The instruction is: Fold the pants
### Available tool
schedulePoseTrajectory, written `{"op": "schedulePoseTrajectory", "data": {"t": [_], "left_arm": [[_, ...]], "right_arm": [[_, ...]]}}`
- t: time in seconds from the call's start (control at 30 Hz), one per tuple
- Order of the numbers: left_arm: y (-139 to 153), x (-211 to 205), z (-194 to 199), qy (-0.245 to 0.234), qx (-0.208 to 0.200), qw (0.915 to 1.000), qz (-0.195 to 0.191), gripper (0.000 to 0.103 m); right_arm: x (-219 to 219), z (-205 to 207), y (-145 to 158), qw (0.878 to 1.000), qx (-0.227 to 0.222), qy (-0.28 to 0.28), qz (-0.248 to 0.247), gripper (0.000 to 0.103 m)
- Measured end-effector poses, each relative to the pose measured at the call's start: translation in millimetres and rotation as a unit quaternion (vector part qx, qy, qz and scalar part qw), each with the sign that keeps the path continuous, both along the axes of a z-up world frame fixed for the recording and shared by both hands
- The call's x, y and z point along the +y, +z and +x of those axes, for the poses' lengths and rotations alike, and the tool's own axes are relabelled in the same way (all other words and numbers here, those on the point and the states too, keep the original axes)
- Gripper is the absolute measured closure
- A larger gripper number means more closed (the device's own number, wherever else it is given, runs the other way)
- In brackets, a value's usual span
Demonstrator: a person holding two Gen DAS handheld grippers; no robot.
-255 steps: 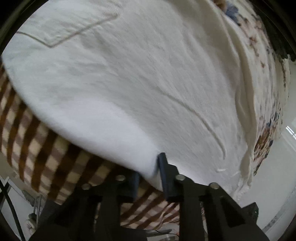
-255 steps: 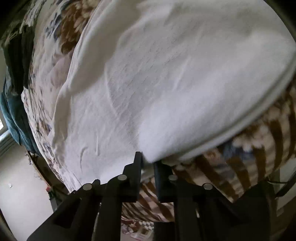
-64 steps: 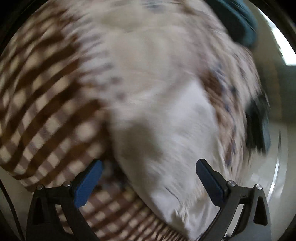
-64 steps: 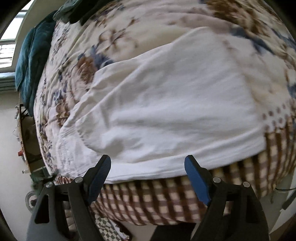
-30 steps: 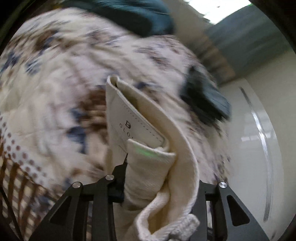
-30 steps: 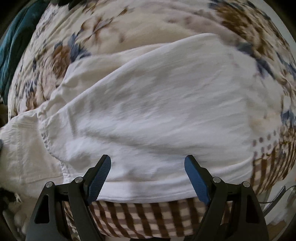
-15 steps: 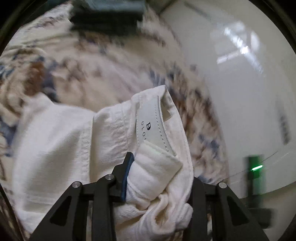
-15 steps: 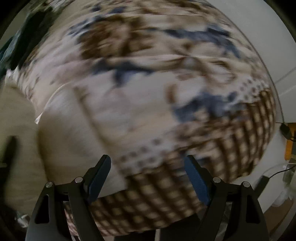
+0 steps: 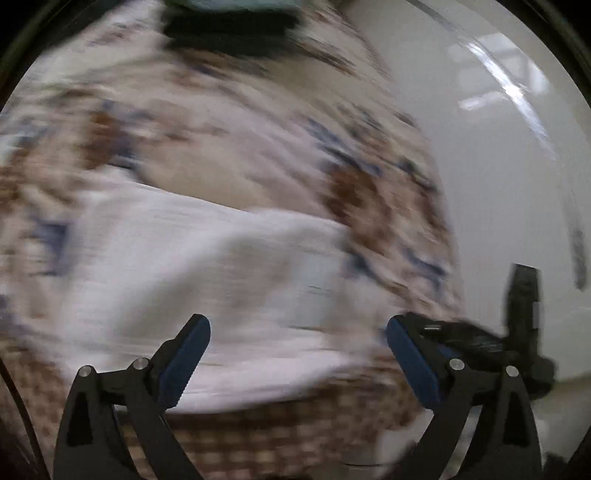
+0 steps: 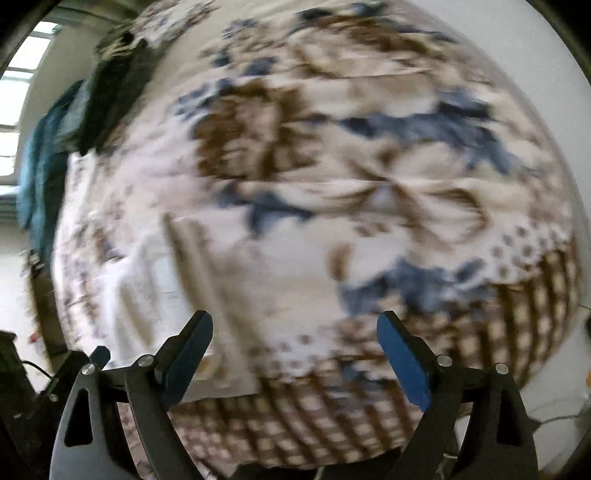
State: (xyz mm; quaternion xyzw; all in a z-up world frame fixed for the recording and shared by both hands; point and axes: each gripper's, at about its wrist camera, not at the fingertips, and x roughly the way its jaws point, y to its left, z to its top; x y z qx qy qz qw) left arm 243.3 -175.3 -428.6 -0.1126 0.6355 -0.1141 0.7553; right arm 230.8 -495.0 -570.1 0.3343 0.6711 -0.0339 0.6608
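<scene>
Change since half a second ago: the left gripper no longer pinches the waistband; its jaws have just been opening and now stand wide, nothing between them. The right gripper has its jaws spread wide too, slightly further than before, and empty.

Task item: white pants, lying folded on the bed, blurred in the left wrist view, just beyond the left jaws. In the right wrist view the pants show at the near left, one cream edge beside the left jaw.

Surface: bedspread, cream with brown and blue flowers across the middle, a dotted band and then brown check along the near edge.

Far end of bed: dark clothing in a heap, with teal cloth next to it.

Room: pale glossy floor to the right of the bed in the left view; bright window at far left in the right view.

Edges: the bed's checked near border hangs down below both grippers; open bedspread lies to the right of the pants.
</scene>
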Motion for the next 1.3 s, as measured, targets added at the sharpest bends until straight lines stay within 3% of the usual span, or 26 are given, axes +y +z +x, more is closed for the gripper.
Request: {"op": "schedulePoseTrajectory", "data": {"t": [0.1, 0.2, 0.23, 0.27, 0.3, 0.37, 0.43, 0.53, 0.63, 0.7, 0.77, 0.9, 0.93, 1.0, 1.1, 1.13, 1.17, 1.2, 1.3], "left_arm": [[-1.9, 68.6, 10.6, 0.066, -0.013, 0.9939, 0.088, 0.005], [-35.7, 116.6, 21.3, 0.111, 0.034, 0.9877, 0.105, 0.005], [-50.6, 131.9, 23.1, 0.128, 0.053, 0.9856, 0.097, 0.005], [-61.7, 136.6, 24.9, 0.133, 0.064, 0.9845, 0.094, 0.005], [-71.4, 141.6, 24.7, 0.133, 0.074, 0.9837, 0.095, 0.005], [-86.7, 140.9, 23.6, 0.121, 0.090, 0.9836, 0.099, 0.005], [-97.3, 132.7, 20.2, 0.100, 0.099, 0.9846, 0.104, 0.005], [-108.8, 121.1, 15.6, 0.078, 0.105, 0.9849, 0.114, 0.005], [-112.1, 115.2, 14.8, 0.074, 0.117, 0.9848, 0.105, 0.005], [-105.3, 112.6, 16.9, 0.069, 0.122, 0.9846, 0.105, 0.005], [-85.7, 116.6, 24.8, 0.080, 0.107, 0.9876, 0.084, 0.005], [-63.9, 131.4, 68.6, 0.096, 0.089, 0.9905, 0.042, 0.005], [-69.2, 135.8, 88.6, 0.101, 0.098, 0.9899, 0.016, 0.005], [-87.1, 136.6, 125.1, 0.094, 0.127, 0.9873, -0.015, 0.005], [-129.9, 124.1, 168.6, 0.048, 0.187, 0.9811, -0.002, 0.010], [-147.8, 117.1, 177.4, 0.025, 0.210, 0.9769, 0.029, 0.018], [-156.6, 112.3, 178.6, 0.006, 0.225, 0.9730, 0.052, 0.047], [-167.0, 105.4, 178.6, -0.025, 0.239, 0.9681, 0.072, 0.062], [-168.0, 89.5, 169.0, -0.112, 0.216, 0.9599, 0.139, 0.061]], "right_arm": [[30.4, 20.1, -2.9, 0.997, -0.014, 0.023, 0.070, 0.010], [63.7, 31.8, -23.9, 0.993, 0.014, 0.052, 0.104, 0.012], [75.8, 30.2, -30.3, 0.992, 0.035, 0.063, 0.106, 0.019], [85.0, 28.8, -44.6, 0.988, 0.068, 0.072, 0.115, 0.033], [88.8, 24.3, -50.6, 0.986, 0.082, 0.072, 0.127, 0.066], [93.6, 14.3, -59.8, 0.981, 0.117, 0.056, 0.142, 0.069], [88.0, 10.6, -42.8, 0.984, 0.100, 0.049, 0.142, 0.083], [74.0, 5.3, -5.8, 0.990, 0.060, 0.054, 0.113, 0.090], [61.6, -5.5, -23.0, 0.992, 0.086, 0.063, 0.069, 0.090], [57.4, -9.0, -44.0, 0.988, 0.111, 0.059, 0.089, 0.089], [50.2, -2.9, -42.6, 0.987, 0.105, 0.052, 0.112, 0.082], [22.5, 13.3, -6.2, 0.993, 0.048, 0.045, 0.095, 0.030], [16.6, 19.4, 0.8, 0.994, 0.033, 0.041, 0.090, 0.029], [12.4, 33.1, -0.7, 0.995, 0.031, 0.041, 0.090, 0.029], [23.0, 58.4, -15.4, 0.993, 0.040, 0.055, 0.101, 0.030], [30.6, 64.5, -20.5, 0.992, 0.046, 0.059, 0.102, 0.030], [41.5, 75.5, -26.8, 0.991, 0.051, 0.063, 0.108, 0.030], [48.7, 83.3, -34.2, 0.989, 0.060, 0.067, 0.117, 0.032], [74.1, 92.3, -49.2, 0.986, 0.077, 0.085, 0.118, 0.072]]}}
